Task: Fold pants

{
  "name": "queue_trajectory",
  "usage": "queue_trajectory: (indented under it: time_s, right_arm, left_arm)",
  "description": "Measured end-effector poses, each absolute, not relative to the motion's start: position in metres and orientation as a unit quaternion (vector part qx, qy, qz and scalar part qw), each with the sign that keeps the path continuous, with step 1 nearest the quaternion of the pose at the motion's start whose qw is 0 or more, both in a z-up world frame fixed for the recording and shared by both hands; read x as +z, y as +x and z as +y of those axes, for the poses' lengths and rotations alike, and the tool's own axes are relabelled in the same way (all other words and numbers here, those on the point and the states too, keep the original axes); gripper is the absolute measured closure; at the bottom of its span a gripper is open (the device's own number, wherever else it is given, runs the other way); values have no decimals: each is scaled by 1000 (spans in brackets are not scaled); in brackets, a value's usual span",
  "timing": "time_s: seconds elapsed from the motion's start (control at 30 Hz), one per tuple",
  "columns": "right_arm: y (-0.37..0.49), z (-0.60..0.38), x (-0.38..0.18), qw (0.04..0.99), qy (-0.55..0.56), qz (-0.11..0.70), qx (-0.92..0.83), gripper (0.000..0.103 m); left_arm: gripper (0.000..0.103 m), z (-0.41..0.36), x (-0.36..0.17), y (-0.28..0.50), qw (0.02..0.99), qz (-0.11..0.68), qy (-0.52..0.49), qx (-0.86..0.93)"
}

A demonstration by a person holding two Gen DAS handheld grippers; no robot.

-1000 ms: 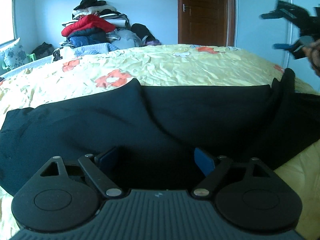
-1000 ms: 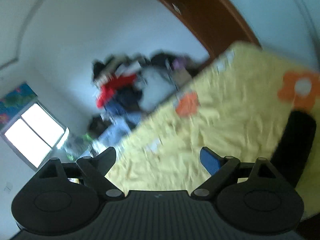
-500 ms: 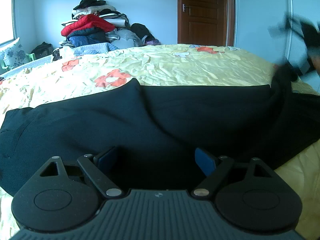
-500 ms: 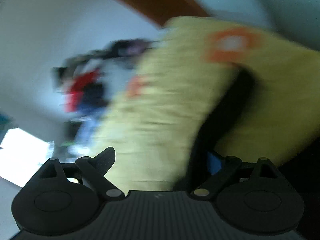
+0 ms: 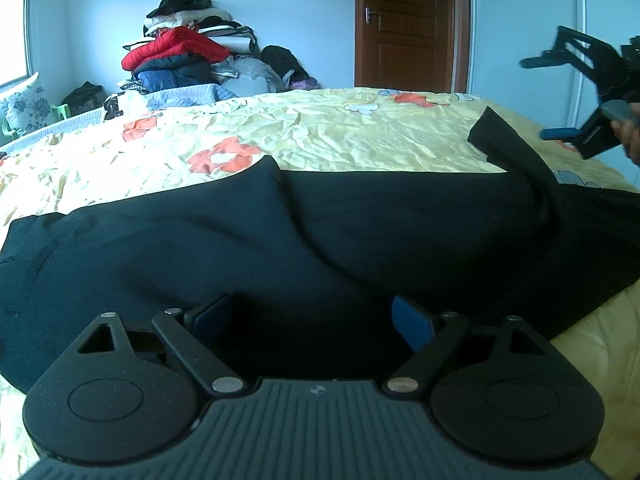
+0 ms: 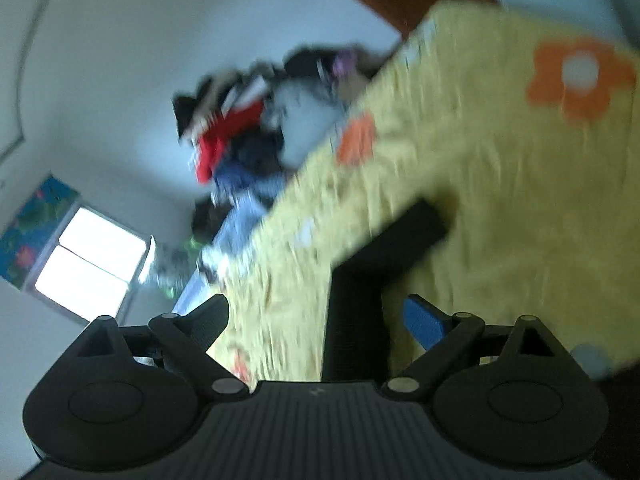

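Observation:
Black pants [image 5: 280,240] lie spread across the near part of a yellow flowered bed [image 5: 320,132]. My left gripper [image 5: 312,316] is open and low over the pants' near edge, holding nothing. My right gripper [image 5: 560,96] is open in the air at the far right, just beyond a raised corner of the pants [image 5: 496,132]. In the blurred, tilted right wrist view my right gripper [image 6: 316,316] is open and empty, with a strip of the pants [image 6: 360,292] below it.
A pile of clothes [image 5: 184,60] is stacked beyond the bed's far left. A brown door [image 5: 404,24] and a white wardrobe [image 5: 520,32] stand behind the bed. A window [image 5: 12,40] is at the left.
My right gripper dipped to the pants' right corner and has come back up, open. The corner now stands folded up on the bed. My left gripper has stayed still.

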State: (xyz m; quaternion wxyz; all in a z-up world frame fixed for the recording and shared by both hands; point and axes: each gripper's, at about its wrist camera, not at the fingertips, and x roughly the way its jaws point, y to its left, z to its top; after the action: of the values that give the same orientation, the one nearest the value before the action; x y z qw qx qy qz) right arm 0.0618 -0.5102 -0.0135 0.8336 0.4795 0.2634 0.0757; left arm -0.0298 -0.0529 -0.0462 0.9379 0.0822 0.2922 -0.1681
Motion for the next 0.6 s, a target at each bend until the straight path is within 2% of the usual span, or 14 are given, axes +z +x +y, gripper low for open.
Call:
queue_trajectory:
  time_s: [0.17, 0.27, 0.33, 0.43, 0.5, 0.6]
  right_arm:
    - [111, -473, -12, 820, 477, 306, 78, 3]
    - [141, -418, 16, 817, 422, 315, 235, 5]
    - [141, -402, 40, 839, 379, 283, 271, 5]
    - [132, -422, 51, 877, 358, 238, 216, 4]
    - [128, -447, 37, 876, 381, 268, 127, 2]
    - [119, -466, 4, 846, 427, 300, 107, 2]
  left_arm:
    - [13, -53, -46, -30, 938, 292, 82, -168]
    - [12, -53, -46, -30, 938, 292, 83, -168]
    - [12, -53, -46, -30, 938, 293, 82, -169]
    - [11, -52, -47, -29, 937, 293, 80, -172]
    - [11, -53, -47, -29, 937, 294, 80, -173]
    - [10, -52, -47, -28, 936, 294, 80, -174]
